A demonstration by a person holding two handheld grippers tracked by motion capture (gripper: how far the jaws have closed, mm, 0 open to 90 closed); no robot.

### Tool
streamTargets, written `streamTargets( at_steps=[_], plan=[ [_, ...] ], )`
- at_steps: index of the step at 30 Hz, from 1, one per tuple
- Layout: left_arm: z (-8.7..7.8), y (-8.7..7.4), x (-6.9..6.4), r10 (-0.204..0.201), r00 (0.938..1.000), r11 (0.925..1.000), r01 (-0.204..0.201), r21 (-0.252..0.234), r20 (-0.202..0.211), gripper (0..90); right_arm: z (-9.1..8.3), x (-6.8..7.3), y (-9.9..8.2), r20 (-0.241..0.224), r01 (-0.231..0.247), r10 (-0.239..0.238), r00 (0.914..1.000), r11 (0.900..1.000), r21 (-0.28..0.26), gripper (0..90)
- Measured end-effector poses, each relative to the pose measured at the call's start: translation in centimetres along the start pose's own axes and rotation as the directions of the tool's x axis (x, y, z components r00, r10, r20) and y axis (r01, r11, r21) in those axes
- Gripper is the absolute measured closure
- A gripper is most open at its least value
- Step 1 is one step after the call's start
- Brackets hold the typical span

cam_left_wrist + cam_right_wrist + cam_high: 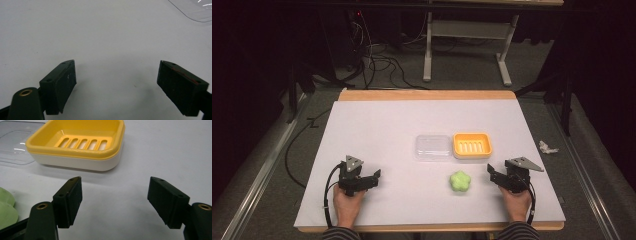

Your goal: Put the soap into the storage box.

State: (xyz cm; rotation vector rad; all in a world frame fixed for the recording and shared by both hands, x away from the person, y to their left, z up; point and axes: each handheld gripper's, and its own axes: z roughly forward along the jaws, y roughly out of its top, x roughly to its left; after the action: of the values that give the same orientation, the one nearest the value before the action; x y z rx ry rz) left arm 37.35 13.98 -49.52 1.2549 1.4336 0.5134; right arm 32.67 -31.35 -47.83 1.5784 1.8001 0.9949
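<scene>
A green flower-shaped soap [460, 181] lies on the white table cover, in front of a yellow soap dish [472, 145] with a slotted insert. A clear plastic lid [433, 147] lies just left of the dish. My right gripper [491, 173] rests low on the table to the right of the soap, open and empty; its own view has the dish [77, 142] ahead, the lid [15, 142] at upper left and the soap's edge [6, 206] at far left. My left gripper [377, 176] sits at the near left, open over bare cover [115, 75], the lid's corner [195, 10] at top right.
The table's wooden edge [427, 95] runs along the far side. A crumpled white scrap [547, 147] lies on the floor right of the table. Cables [377, 60] and a table frame [467, 40] stand beyond the far edge.
</scene>
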Motion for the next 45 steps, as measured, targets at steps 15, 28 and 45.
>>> streamTargets(
  at_steps=[15, 28, 45],
  plan=[
    [0.01, 0.10, 0.06, -0.019, 0.9998, 0.9998, 0.019, -0.009, -0.001, 15.9, -0.32, -0.18, -0.19, 0.018, -0.023, 0.023, 0.9996, 0.9990, -0.039, 27.8],
    [0.01, 0.12, 0.11, -0.019, 0.9998, 0.9998, 0.019, -0.002, 0.004, 15.9, -0.12, -0.05, -0.09, 0.012, -0.015, 0.015, 0.9998, 0.9997, -0.019, 27.9],
    [0.02, 0.10, 0.06, -0.020, 0.9997, 0.9998, 0.020, 0.006, 0.010, 16.0, -0.24, -0.11, 0.05, 0.000, -0.009, 0.009, 1.0000, 0.9998, -0.016, 29.3]
  ],
)
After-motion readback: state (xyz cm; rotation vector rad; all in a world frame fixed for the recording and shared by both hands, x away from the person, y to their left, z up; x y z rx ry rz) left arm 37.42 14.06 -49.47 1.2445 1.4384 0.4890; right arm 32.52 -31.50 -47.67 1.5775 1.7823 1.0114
